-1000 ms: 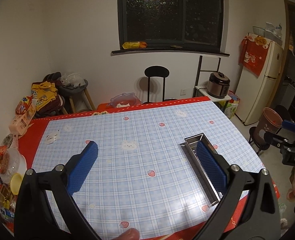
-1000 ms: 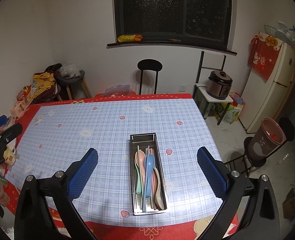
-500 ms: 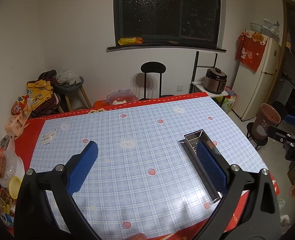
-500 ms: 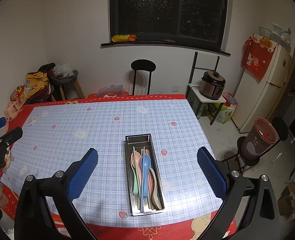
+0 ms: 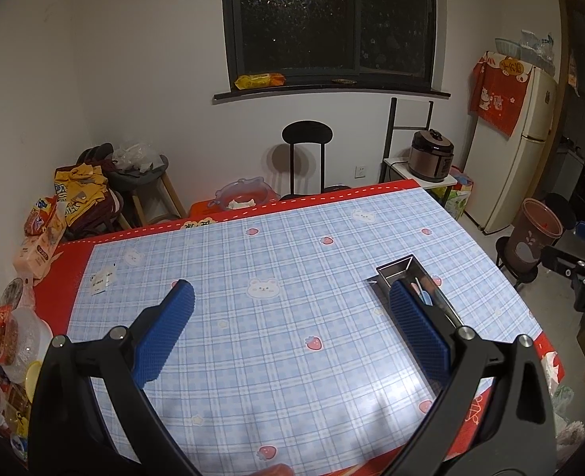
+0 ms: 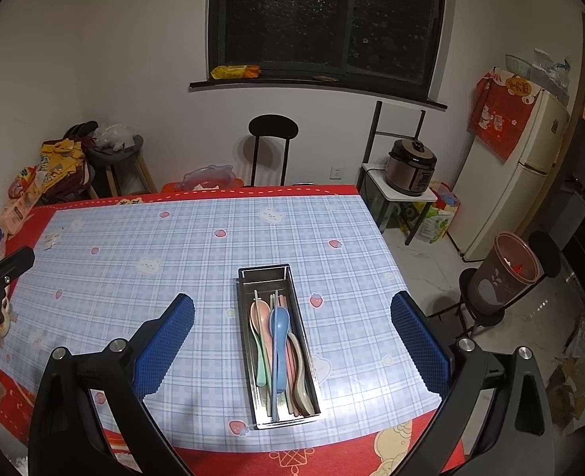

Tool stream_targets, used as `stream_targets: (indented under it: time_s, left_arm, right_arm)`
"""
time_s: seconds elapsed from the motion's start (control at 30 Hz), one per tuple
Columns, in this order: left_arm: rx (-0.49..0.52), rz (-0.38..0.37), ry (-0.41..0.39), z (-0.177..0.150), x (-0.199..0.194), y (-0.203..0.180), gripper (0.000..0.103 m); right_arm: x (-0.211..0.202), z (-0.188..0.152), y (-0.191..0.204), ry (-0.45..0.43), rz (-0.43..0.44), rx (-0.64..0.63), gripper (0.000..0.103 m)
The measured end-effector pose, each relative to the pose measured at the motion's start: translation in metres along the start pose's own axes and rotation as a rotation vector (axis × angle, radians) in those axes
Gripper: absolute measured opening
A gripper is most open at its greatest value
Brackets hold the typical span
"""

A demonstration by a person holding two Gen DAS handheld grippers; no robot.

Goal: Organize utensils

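left tool (image 5: 291,317) apart, empty | right tool (image 6: 292,317) apart, empty | metal tray (image 6: 248,357) with spoons (image 6: 279,327) between right tool's fingers, on surface (image 6: 173,261)

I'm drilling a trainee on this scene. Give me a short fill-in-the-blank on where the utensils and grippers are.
1. The spoons lie inside a metal ____.
2. Both the left gripper and the right gripper are ____, holding nothing.
3. The uppermost spoon, lying over the others, is ____ in colour.
4. The tray sits nearest the table's ____ edge, as the person sees it.

Missing words: tray; open; blue; right
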State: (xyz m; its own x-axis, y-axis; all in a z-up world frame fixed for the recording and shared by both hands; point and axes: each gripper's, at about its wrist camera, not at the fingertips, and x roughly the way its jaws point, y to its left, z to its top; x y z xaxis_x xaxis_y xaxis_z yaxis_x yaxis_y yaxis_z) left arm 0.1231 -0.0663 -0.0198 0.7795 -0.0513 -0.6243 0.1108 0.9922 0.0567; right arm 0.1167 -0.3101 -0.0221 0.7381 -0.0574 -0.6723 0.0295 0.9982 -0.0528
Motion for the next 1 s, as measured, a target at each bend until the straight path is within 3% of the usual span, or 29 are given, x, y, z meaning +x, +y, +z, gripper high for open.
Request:
stream_targets:
  time_s: [1.0]
  left_arm:
    - [0.006,0.023,0.007,-0.0034,0.001,0.0005,0.097]
  right_arm:
    - [0.0034,-0.003,0.0053,0.011,-0.025,-0.013,0.097]
